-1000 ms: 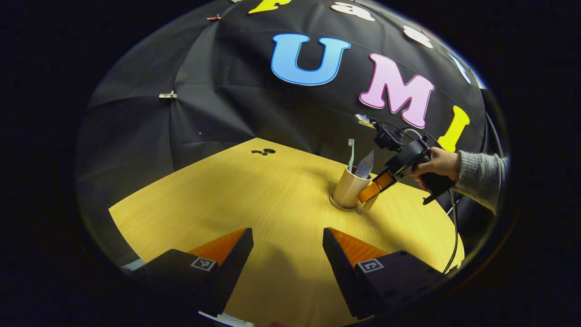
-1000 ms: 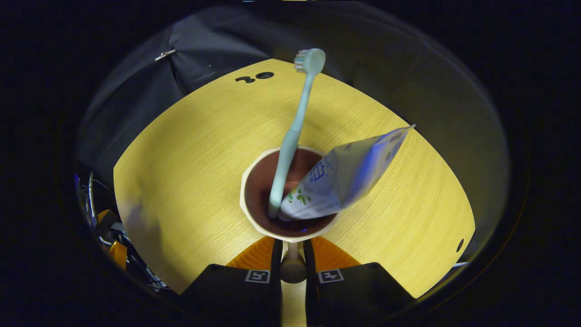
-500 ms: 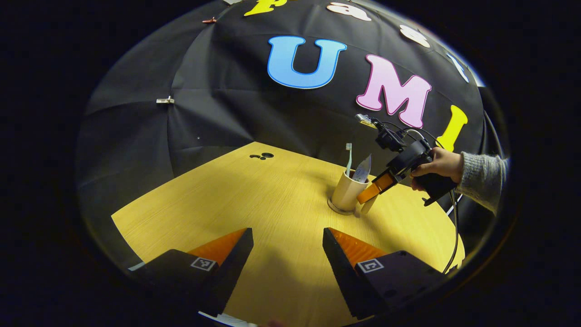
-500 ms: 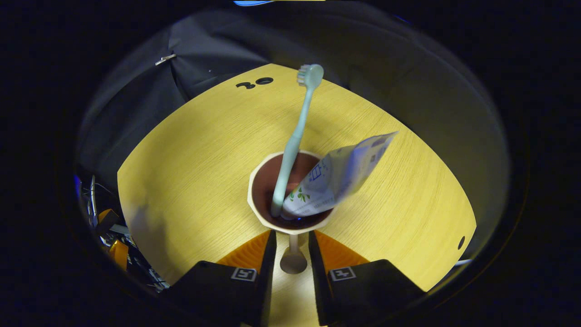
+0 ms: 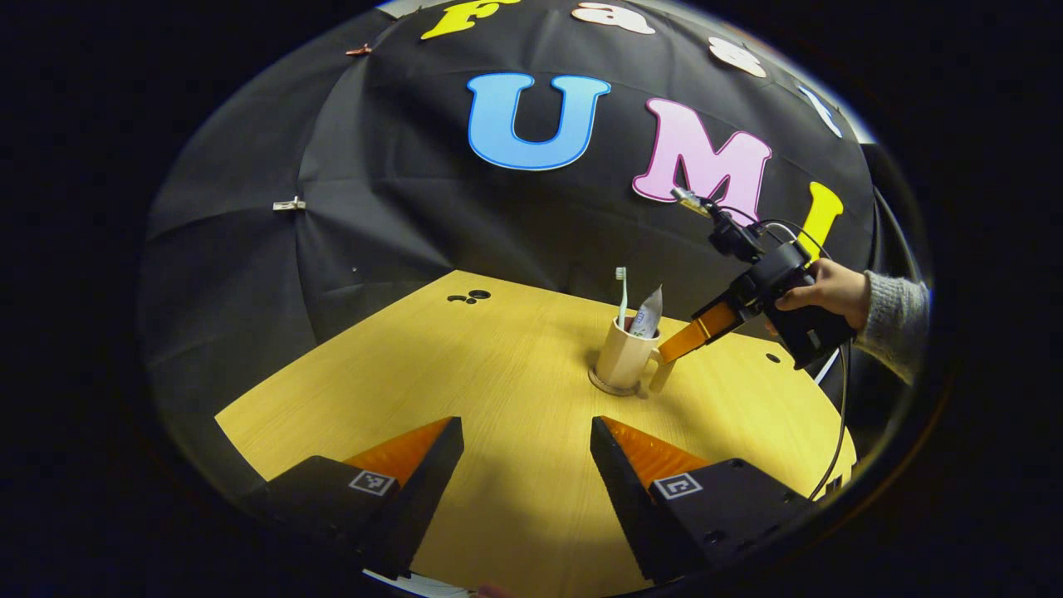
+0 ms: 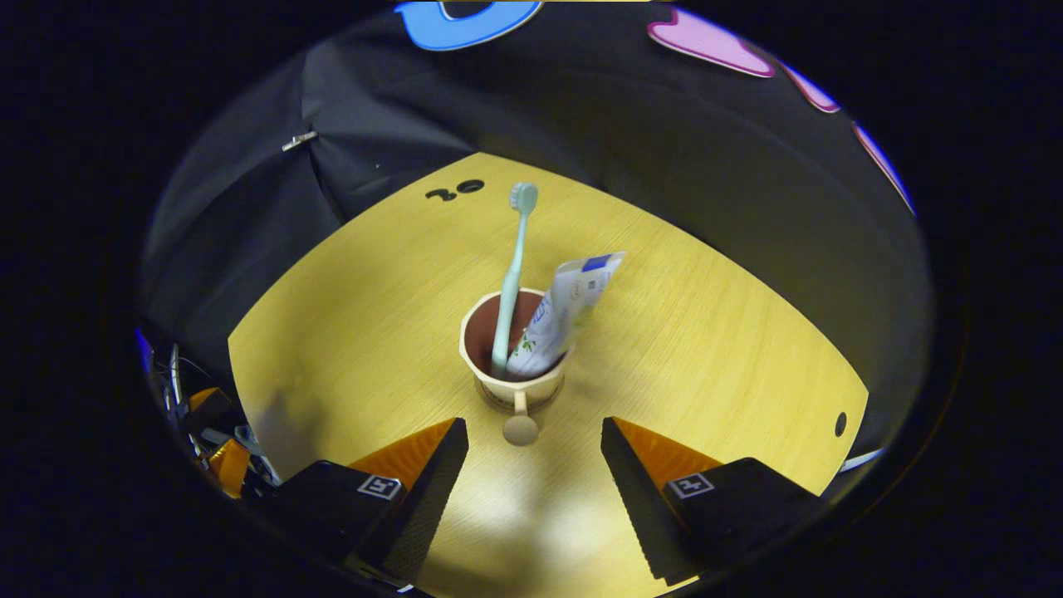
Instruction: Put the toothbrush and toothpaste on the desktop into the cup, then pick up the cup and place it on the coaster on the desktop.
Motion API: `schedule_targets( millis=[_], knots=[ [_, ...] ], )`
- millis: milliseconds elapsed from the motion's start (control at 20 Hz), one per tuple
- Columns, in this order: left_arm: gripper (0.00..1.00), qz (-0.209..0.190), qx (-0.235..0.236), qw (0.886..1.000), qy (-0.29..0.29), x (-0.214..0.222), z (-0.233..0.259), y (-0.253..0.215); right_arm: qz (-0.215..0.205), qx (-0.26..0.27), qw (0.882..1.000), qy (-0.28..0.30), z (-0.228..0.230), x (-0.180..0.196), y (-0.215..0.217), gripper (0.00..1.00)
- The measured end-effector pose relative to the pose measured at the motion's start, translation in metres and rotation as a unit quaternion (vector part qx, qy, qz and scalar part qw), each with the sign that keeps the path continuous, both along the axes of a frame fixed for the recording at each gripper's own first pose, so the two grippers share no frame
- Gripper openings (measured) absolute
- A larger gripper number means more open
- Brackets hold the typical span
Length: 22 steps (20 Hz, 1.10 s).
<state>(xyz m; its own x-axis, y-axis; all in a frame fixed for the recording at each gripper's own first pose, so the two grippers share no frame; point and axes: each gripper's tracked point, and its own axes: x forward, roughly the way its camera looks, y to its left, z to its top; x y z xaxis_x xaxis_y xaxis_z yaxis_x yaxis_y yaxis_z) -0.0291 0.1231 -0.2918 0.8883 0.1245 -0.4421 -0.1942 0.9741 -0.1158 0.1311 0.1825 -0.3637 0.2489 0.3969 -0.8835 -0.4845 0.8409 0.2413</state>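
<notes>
We see the cup [image 6: 516, 378] w/ toothbrush [image 6: 511, 274] & toothpaste [image 6: 560, 311] upright on the coaster [image 5: 613, 387] on the counter [image 6: 706, 349]. Right gripper [image 6: 531, 465] released, apart from the cup handle [image 6: 521, 425]; left gripper [image 5: 523, 457] released, well apart

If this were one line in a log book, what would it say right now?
cup: on coaster | toothbrush, toothpaste: in cup | right gripper: open, clear of handle | left gripper: open, idle
</notes>
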Motion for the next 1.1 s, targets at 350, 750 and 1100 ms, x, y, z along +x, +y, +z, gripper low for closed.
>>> schedule_targets(
  millis=[350, 750, 1100],
  knots=[
    [0.98, -0.023, 0.026, 0.999, -0.011, 0.018, 0.048, -0.023, -0.095, 0.043, 0.992, -0.070, 0.088, -0.017, -0.049, 0.99],
    [0.98, -0.083, 0.040, 0.995, -0.039, 0.037, 0.125, -0.070, -0.151, 0.076, 0.975, -0.141, 0.176, -0.058, -0.094, 0.99],
    [0.98, -0.122, 0.044, 0.989, -0.067, 0.030, 0.177, -0.098, -0.180, 0.103, 0.959, -0.193, 0.240, -0.114, -0.107, 1.00]
  ],
)
